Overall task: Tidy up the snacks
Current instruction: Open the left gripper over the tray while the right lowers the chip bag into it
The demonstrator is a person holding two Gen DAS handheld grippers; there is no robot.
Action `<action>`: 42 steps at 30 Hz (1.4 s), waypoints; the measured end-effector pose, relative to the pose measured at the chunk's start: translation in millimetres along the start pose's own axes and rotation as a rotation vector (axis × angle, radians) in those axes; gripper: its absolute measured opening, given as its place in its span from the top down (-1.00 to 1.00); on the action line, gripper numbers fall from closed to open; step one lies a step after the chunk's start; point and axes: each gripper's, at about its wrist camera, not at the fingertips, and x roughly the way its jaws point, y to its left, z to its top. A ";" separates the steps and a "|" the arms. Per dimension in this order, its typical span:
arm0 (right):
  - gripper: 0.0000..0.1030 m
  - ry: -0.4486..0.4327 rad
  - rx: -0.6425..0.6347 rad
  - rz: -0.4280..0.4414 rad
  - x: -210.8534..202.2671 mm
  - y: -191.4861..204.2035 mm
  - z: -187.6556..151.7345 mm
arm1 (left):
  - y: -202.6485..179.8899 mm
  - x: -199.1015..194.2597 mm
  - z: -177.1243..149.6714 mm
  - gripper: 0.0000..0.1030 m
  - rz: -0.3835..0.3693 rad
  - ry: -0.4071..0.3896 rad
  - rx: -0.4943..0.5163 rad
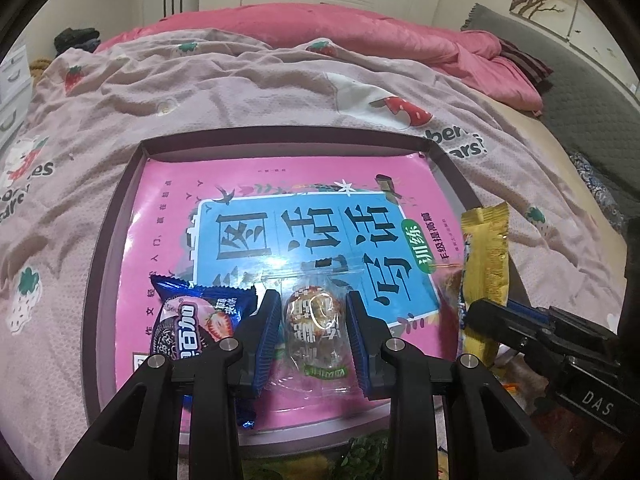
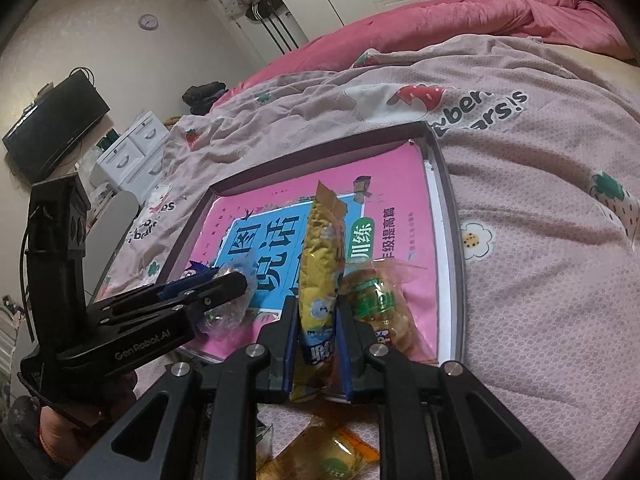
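Snacks were being gathered into a shallow dark-rimmed tray (image 1: 116, 216) that lay on a pale pink strawberry-print bedspread (image 1: 248, 92), with a pink-and-blue book (image 1: 320, 216) covering the tray's floor. The left gripper (image 1: 312, 320) had its blue pads narrowed onto a clear-wrapped round sweet (image 1: 314, 324), which sat between them over the near part of the book. Just beside its left finger, a blue biscuit packet (image 1: 196, 320) lay flat on the book near the tray's near-left corner. The right gripper (image 2: 318, 328) was clamped narrowly on the lower part of a long yellow snack packet (image 2: 322, 264), which stood nearly upright, its crimped top end pointing away over the book. Touching that packet's right side, a clear pouch with a green label (image 2: 376, 304) rested on the book by the tray's right rim. Outside the tray, below the right gripper, an orange-and-yellow wrapped snack (image 2: 332, 452) lay on the bedspread. A deeper pink quilt (image 1: 360, 28) was heaped farther back on the bed.
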 end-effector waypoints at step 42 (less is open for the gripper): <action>0.08 -0.102 -0.067 -0.051 -32.6 14.4 3.8 | 8.2 -37.5 8.2 -0.22 -0.003 -0.051 -0.022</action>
